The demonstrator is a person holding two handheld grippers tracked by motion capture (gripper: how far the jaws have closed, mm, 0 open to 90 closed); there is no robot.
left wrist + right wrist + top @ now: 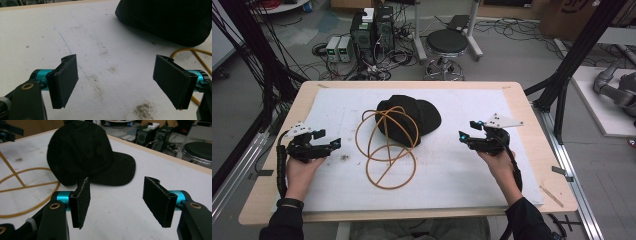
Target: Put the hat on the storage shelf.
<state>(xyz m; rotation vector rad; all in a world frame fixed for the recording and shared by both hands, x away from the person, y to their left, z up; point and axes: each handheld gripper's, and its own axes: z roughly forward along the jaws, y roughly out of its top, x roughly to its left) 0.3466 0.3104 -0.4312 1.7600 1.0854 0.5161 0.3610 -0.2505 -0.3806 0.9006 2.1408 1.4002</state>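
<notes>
Black cap (412,119) mid-bench, orange cord (384,150) looped over its near edge. Your left gripper (332,144) and right gripper (463,136) flank it, jaws wide, empty. Lift cap carelessly: cord likely snags, drags along.

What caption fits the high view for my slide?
Both open tools, left tool and right tool, flank a black cap draped with coiled orange cord.

I'm seeing even, bright overhead light — soft shadow lying under the cap (85,157); the close jaws are looking slightly blurred.
</notes>
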